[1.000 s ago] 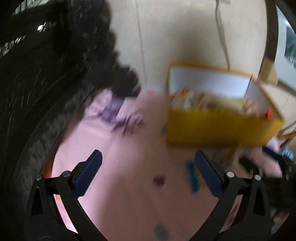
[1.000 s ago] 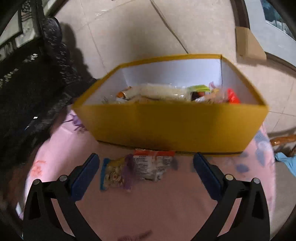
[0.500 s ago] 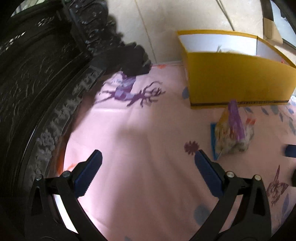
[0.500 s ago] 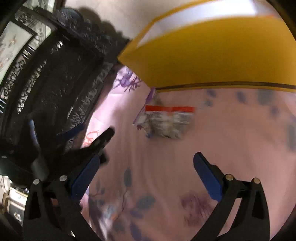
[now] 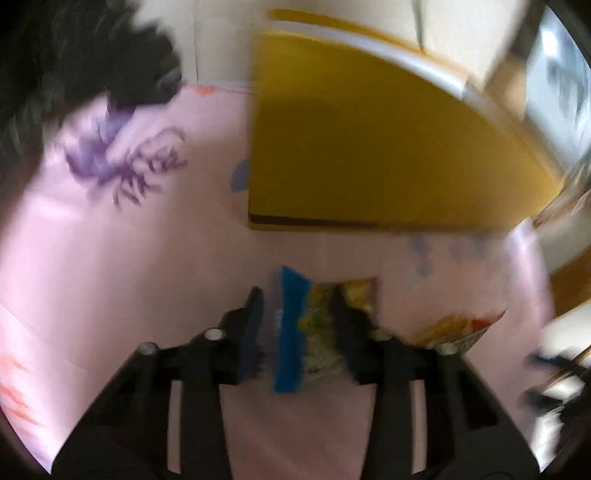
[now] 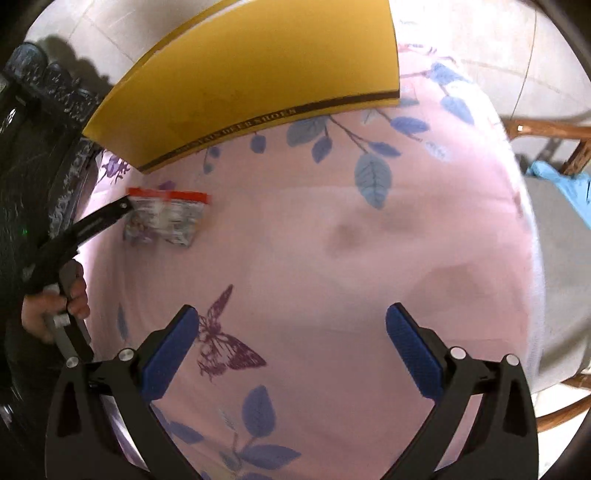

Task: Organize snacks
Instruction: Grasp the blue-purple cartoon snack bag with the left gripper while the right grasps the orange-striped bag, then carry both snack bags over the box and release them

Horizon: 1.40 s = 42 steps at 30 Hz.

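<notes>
A yellow box point(image 5: 369, 158) stands at the back of the pink patterned cloth point(image 5: 122, 258); it also shows in the right wrist view point(image 6: 258, 74). My left gripper point(image 5: 299, 325) has closed around a snack packet with a blue edge point(image 5: 295, 332), its fingers pressing the packet's sides on the cloth. A second packet with an orange-red top point(image 5: 458, 328) lies just to its right; it shows in the right wrist view point(image 6: 166, 218) with the left gripper's finger point(image 6: 99, 218) over it. My right gripper point(image 6: 291, 347) is open and empty above the cloth.
Dark carved furniture point(image 6: 33, 122) borders the cloth on the left. A wooden chair with a blue cloth point(image 6: 554, 173) stands off the right edge. Tiled floor point(image 6: 480, 33) lies beyond the box.
My left gripper moved right and forward to the packets and closed from wide open onto the blue-edged one. My right gripper swung right, away from the packets, and stays open.
</notes>
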### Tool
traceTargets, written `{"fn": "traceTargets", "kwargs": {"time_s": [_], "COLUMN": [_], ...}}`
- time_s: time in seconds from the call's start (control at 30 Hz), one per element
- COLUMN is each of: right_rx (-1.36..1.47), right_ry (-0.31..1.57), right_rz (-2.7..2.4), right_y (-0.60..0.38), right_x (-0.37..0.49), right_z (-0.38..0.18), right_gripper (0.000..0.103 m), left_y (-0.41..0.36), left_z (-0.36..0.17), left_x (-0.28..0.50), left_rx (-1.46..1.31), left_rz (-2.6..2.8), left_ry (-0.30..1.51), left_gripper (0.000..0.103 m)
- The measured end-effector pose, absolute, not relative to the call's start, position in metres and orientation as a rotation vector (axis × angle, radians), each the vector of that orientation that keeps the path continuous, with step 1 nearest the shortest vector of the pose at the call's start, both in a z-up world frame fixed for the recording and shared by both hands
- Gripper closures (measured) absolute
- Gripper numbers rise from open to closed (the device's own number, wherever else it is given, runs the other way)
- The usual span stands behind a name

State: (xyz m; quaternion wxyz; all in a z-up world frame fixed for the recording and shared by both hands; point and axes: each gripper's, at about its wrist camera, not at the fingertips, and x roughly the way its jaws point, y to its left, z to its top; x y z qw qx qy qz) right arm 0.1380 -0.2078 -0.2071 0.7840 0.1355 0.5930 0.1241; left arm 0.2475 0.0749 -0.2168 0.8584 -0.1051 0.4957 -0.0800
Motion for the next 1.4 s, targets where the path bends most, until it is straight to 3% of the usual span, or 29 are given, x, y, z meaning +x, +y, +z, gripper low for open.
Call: {"fn": "traceTargets", "kwargs": {"time_s": [0.2, 0.27, 0.3, 0.33, 0.43, 0.57, 0.77, 0.8, 0.83, 0.87, 0.93, 1.13, 1.4], "right_rx": [0.304, 0.297, 0.29, 0.274, 0.133, -0.231, -0.298, -0.306, -0.293, -0.241, -0.235, -0.115, 0.036], "right_ry": [1.26, 1.22, 1.203, 1.178, 1.1, 0.82, 0.895, 0.905, 0.944, 0.984, 1.031, 1.02, 0.83], "right_rz": [0.25, 0.264, 0.271, 0.278, 0.323, 0.541, 0.763, 0.769, 0.798, 0.801, 0.736, 0.656, 0.627], "right_y": [-0.218, -0.208, -0.202, -0.194, -0.165, -0.121, -0.086, -0.081, -0.078, -0.079, -0.08, -0.098, -0.14], "right_x": [0.143, 0.148, 0.15, 0.153, 0.163, 0.163, 0.2, 0.204, 0.209, 0.215, 0.215, 0.186, 0.193], "right_z": [-0.198, -0.192, -0.191, -0.188, -0.178, -0.163, -0.202, -0.207, -0.212, -0.213, -0.216, -0.19, -0.1], "right_gripper": [0.001, 0.001, 0.001, 0.001, 0.001, 0.001, 0.001, 0.012, 0.042, 0.057, 0.068, 0.073, 0.073], "left_y": [0.066, 0.066, 0.064, 0.065, 0.062, 0.043, 0.036, 0.038, 0.045, 0.05, 0.053, 0.054, 0.049], "left_z": [-0.211, -0.207, -0.203, -0.196, -0.179, -0.192, -0.225, -0.228, -0.228, -0.225, -0.217, -0.197, -0.101], "left_x": [0.233, 0.23, 0.226, 0.222, 0.213, 0.211, 0.207, 0.21, 0.212, 0.212, 0.213, 0.207, 0.199], "left_rx": [-0.068, -0.043, -0.036, -0.037, -0.005, 0.263, 0.273, 0.237, 0.172, 0.142, 0.132, 0.04, -0.097], "left_rz": [-0.18, -0.133, -0.111, -0.095, -0.17, -0.229, -0.236, -0.244, -0.249, -0.223, -0.213, -0.223, -0.148], "left_ry": [1.05, 1.073, 1.064, 1.023, 0.887, 0.956, 1.001, 1.026, 1.042, 1.041, 1.049, 1.07, 0.844], "left_gripper": [0.082, 0.048, 0.008, 0.002, 0.002, 0.002, 0.002, 0.002, 0.008, 0.015, 0.048, 0.051, 0.051]}}
